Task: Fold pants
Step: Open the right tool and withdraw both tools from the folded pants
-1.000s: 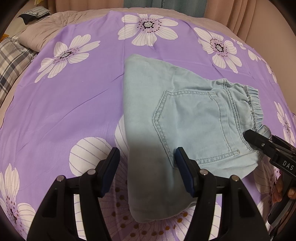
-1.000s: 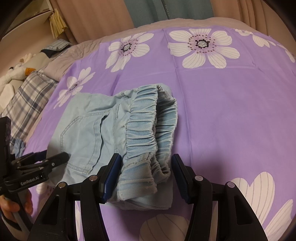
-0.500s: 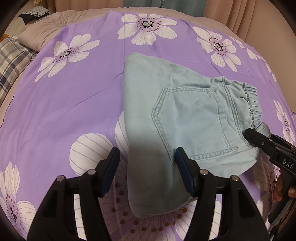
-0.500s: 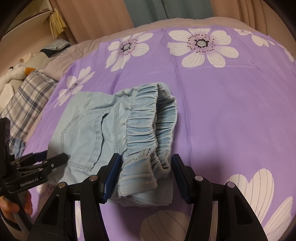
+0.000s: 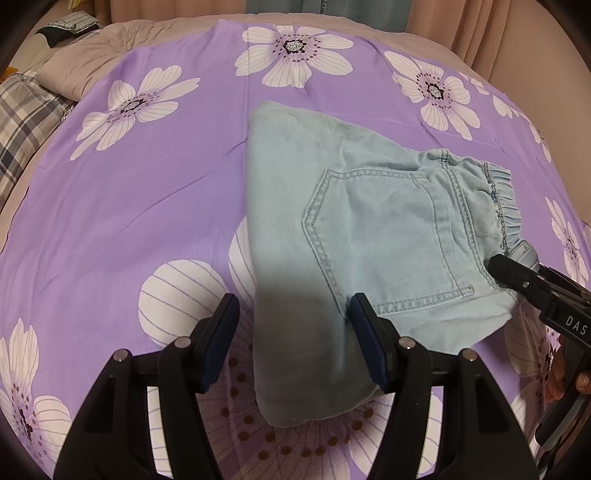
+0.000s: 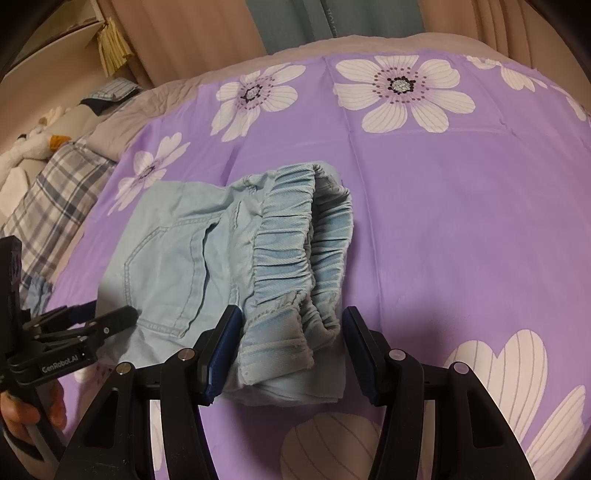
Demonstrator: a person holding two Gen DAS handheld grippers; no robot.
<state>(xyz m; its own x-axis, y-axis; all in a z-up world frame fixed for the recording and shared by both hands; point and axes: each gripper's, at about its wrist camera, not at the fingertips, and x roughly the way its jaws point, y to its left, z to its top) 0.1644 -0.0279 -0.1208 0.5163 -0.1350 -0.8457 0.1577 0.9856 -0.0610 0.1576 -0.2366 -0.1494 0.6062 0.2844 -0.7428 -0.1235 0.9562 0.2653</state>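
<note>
Light blue denim pants (image 5: 369,229) lie folded on a purple flowered bedspread (image 5: 147,203), back pocket (image 5: 380,236) up. My left gripper (image 5: 293,332) is open over the near folded edge; cloth lies between its fingers and its left pad is clear of it. My right gripper (image 6: 291,343) is open around the gathered elastic waistband (image 6: 295,251), with the bunched cloth filling most of the gap. In the left wrist view, one right finger (image 5: 517,280) rests at the waistband corner. The right wrist view shows the left gripper (image 6: 107,312) beside the pocket end of the pants (image 6: 177,266).
A plaid pillow (image 6: 48,192) and a grey blanket (image 5: 92,59) lie along the left and far side of the bed. Curtains (image 6: 295,22) hang behind it. A soft toy (image 6: 33,144) sits past the pillow. A hand (image 6: 22,417) holds the left gripper's handle.
</note>
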